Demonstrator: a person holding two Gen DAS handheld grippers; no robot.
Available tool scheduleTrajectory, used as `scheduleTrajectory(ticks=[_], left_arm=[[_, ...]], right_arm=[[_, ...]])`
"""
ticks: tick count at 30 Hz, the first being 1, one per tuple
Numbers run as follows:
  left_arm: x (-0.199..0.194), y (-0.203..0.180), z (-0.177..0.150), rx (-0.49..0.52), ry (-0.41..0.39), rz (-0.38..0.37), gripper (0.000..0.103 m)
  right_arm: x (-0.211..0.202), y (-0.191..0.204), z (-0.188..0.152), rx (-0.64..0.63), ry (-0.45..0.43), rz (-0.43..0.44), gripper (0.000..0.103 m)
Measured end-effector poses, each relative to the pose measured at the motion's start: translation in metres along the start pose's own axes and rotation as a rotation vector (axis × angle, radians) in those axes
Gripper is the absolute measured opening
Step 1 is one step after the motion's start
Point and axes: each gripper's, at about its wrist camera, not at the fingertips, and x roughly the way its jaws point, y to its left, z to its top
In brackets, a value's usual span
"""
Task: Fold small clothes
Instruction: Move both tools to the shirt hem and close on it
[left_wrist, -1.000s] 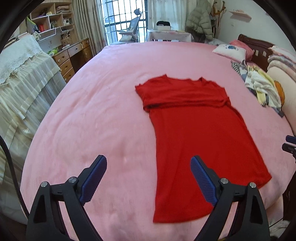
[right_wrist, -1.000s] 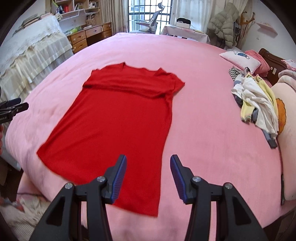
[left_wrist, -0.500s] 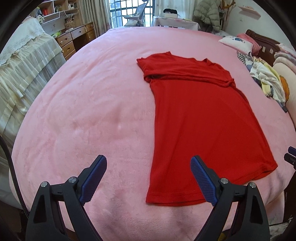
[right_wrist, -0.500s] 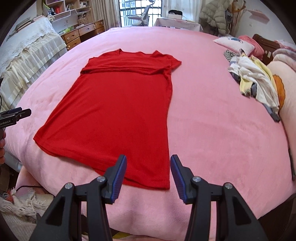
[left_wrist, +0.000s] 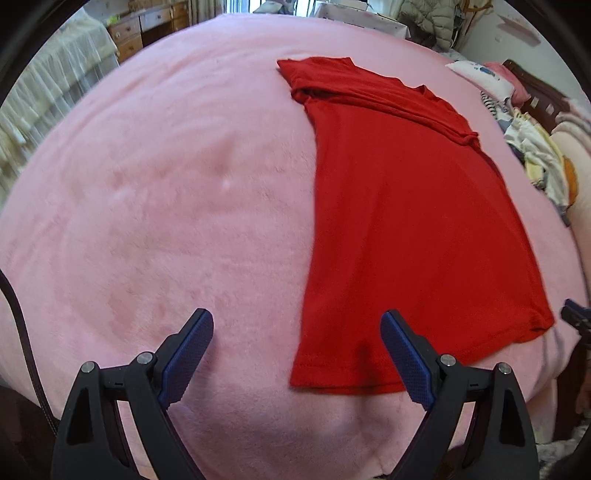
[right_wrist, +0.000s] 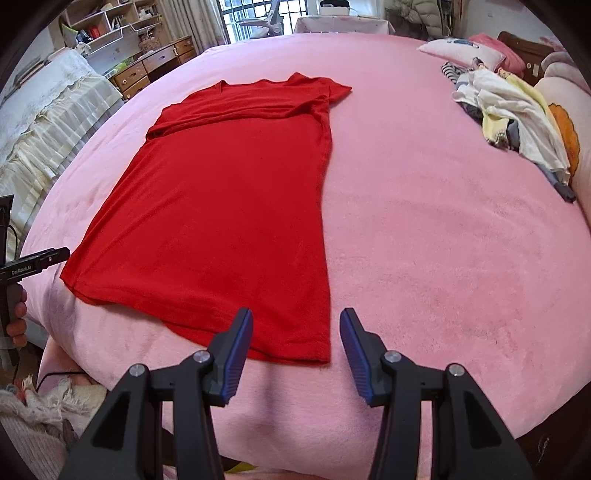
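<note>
A red shirt (right_wrist: 229, 206) lies flat near the bed's (right_wrist: 443, 258) front edge. Both grippers — left (left_wrist: 297, 356), right (right_wrist: 296, 347) — hang released above its hem. Only the right view shows shelves (right_wrist: 107, 26).

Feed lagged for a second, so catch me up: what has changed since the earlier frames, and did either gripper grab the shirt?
Both grippers came down toward the near hem of the red shirt: left gripper at its left corner, right gripper at its right corner. Neither took hold; both stay open. The shirt still lies flat on the pink blanket, sleeves folded in; the clothes pile is untouched.
</note>
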Motion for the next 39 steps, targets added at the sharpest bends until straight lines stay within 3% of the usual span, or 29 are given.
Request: scheduleTrajectory(ticks=[6,12,20,30,35,39], left_arm=[[0.008,0.003,0.000,0.009,0.040,-0.102,0.084],[0.017,0.002,-0.001,0.041,0.071,-0.099,0.080],[0.022,0.010,-0.013,0.044,0.103,-0.096,0.079],[0.032,-0.007,-0.010,0.080,0.126,-0.111,0.051],[0.036,-0.018,-0.011,0.082,0.146,-0.136,0.022],[0.037,-0.030,-0.015,0.108,0.130,-0.087,0.009]], right_arm=[[0.012,-0.008,-0.008,-0.007,0.054,0.024,0.049],[0.027,-0.015,-0.012,0.011,0.104,0.057,0.042],[0.033,-0.017,-0.013,0.024,0.122,0.077,0.041],[0.036,-0.017,-0.016,0.042,0.135,0.103,0.033],[0.037,-0.017,-0.016,0.032,0.142,0.107,0.024],[0.037,-0.016,-0.016,0.022,0.143,0.103,0.012]])
